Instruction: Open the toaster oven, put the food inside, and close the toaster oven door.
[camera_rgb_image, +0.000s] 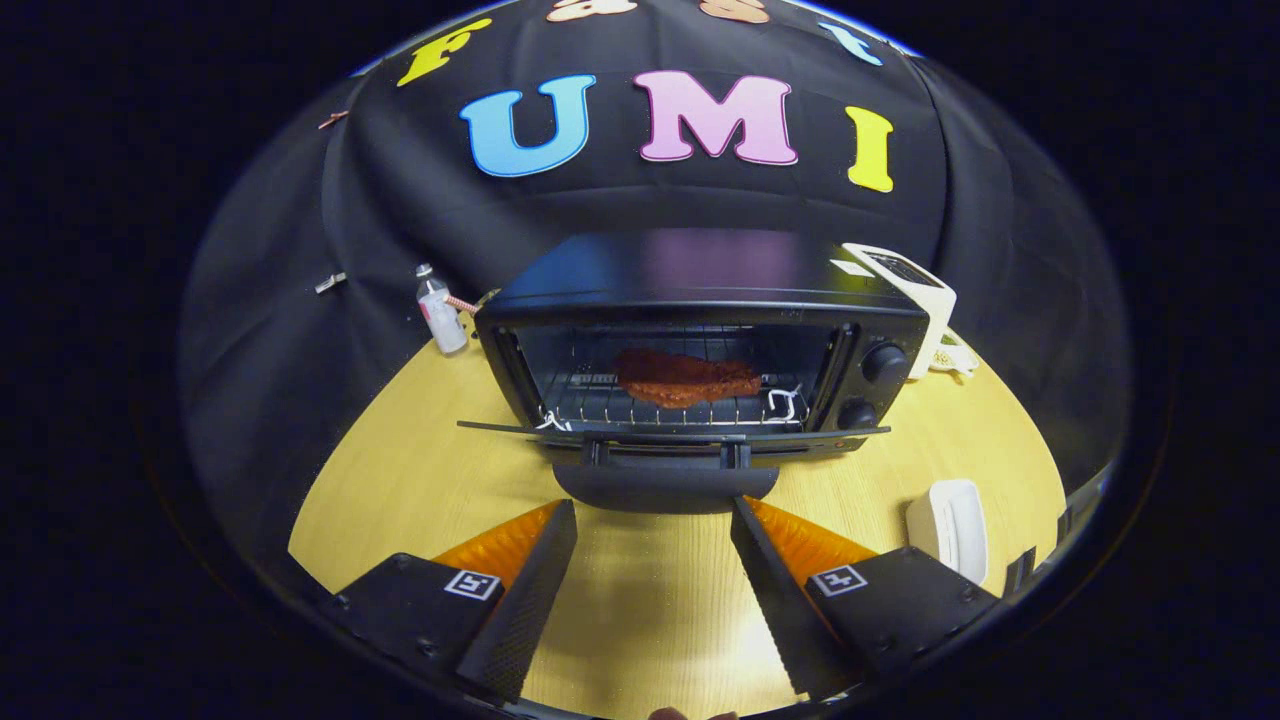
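Note:
A black toaster oven (700, 300) stands on the wooden table (400, 480), its door (670, 432) folded down flat toward me. The door's handle (665, 488) sits just ahead of my fingertips. On the wire rack (590, 400) inside lies the food, a flat reddish-brown piece of meat (685, 378). Two knobs (882, 362) are on the oven's right side. My gripper (655, 512) is open, nothing between its fingers, hovering over the table just short of the handle.
A small bottle (440, 310) stands left of the oven by the cloth wall. A white appliance (912, 290) stands behind the oven's right corner. A white flat object (950, 525) lies on the table beside my right finger.

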